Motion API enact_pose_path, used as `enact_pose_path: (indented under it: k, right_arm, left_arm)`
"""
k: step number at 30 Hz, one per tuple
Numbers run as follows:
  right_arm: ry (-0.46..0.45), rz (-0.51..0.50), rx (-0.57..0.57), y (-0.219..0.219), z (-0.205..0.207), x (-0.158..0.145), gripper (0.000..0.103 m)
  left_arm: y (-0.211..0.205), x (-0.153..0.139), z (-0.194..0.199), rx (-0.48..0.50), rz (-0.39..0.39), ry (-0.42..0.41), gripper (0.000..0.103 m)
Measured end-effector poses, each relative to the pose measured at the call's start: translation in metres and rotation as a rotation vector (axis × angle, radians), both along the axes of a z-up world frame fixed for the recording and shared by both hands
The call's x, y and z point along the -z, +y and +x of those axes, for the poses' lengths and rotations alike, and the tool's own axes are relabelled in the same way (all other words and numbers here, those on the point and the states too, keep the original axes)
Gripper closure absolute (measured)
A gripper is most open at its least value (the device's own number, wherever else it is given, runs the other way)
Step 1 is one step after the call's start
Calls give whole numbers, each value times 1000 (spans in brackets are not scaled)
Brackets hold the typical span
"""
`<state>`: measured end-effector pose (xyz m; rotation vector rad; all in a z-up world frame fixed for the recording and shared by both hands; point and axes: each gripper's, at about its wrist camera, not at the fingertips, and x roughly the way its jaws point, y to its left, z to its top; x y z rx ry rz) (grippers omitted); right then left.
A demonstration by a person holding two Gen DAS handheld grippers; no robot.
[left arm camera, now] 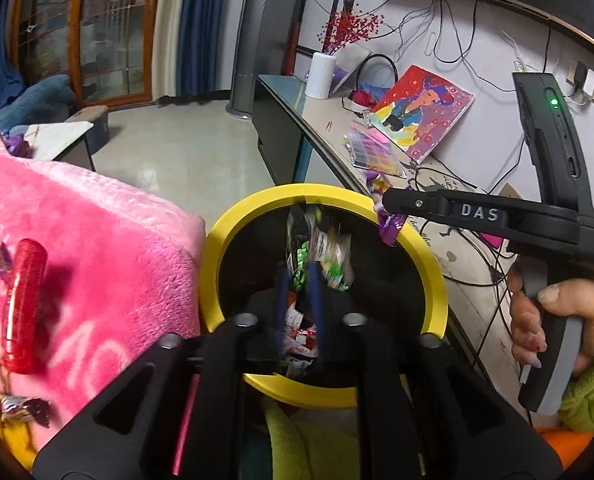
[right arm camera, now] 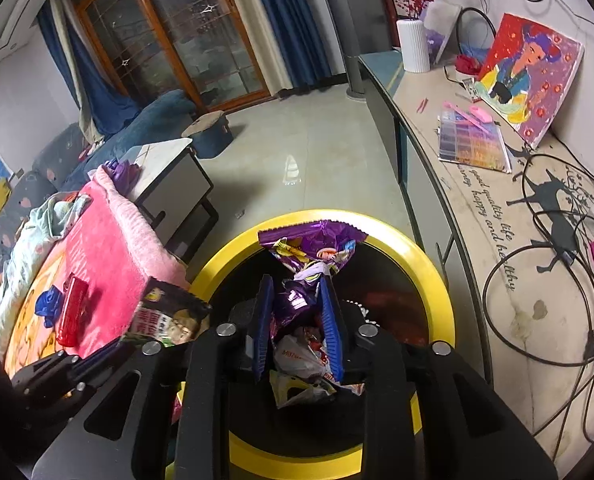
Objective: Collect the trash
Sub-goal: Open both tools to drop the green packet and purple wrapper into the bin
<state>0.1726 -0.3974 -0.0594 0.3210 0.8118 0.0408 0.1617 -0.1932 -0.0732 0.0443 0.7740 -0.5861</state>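
Note:
A yellow-rimmed black trash bin (left arm camera: 213, 256) (right arm camera: 437, 276) holds several wrappers. My left gripper (left arm camera: 299, 276) is over the bin, shut on a green and white snack wrapper (left arm camera: 325, 252); in the right wrist view this wrapper (right arm camera: 169, 316) shows dark with green print at the bin's left rim. My right gripper (right arm camera: 297, 288) is over the bin, shut on a purple snack wrapper (right arm camera: 313, 244); it also shows in the left wrist view (left arm camera: 389, 224) at the far right rim.
A pink plush blanket (left arm camera: 97, 240) lies left of the bin with a red glitter tube (left arm camera: 23, 304) and a small wrapper (left arm camera: 21, 408) on it. A long counter (right arm camera: 497, 216) with cables, a painting and a white vase runs on the right. Tiled floor lies beyond.

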Motion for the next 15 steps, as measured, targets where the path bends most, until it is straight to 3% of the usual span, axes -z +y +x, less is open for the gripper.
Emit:
enact_pose_path:
  k: [2, 4, 8, 11, 15]
  right_arm:
    - [0, 0, 11, -2, 0, 1, 61]
    - [-2, -3, 18, -3, 0, 1, 61]
    - [-13, -11, 30, -4, -1, -1, 55]
    - [-26, -23, 30, -1, -3, -4, 53]
    - [-51, -20, 12, 7, -6, -12, 50]
  left_arm:
    - [2, 1, 2, -8, -14, 11, 59]
    - [6, 0, 2, -19, -25, 14, 54]
    - [15, -6, -3, -54, -31, -19, 19]
    - [24, -12, -5, -81, -39, -31, 11]
    - [36, -21, -10, -121, -33, -66, 11]
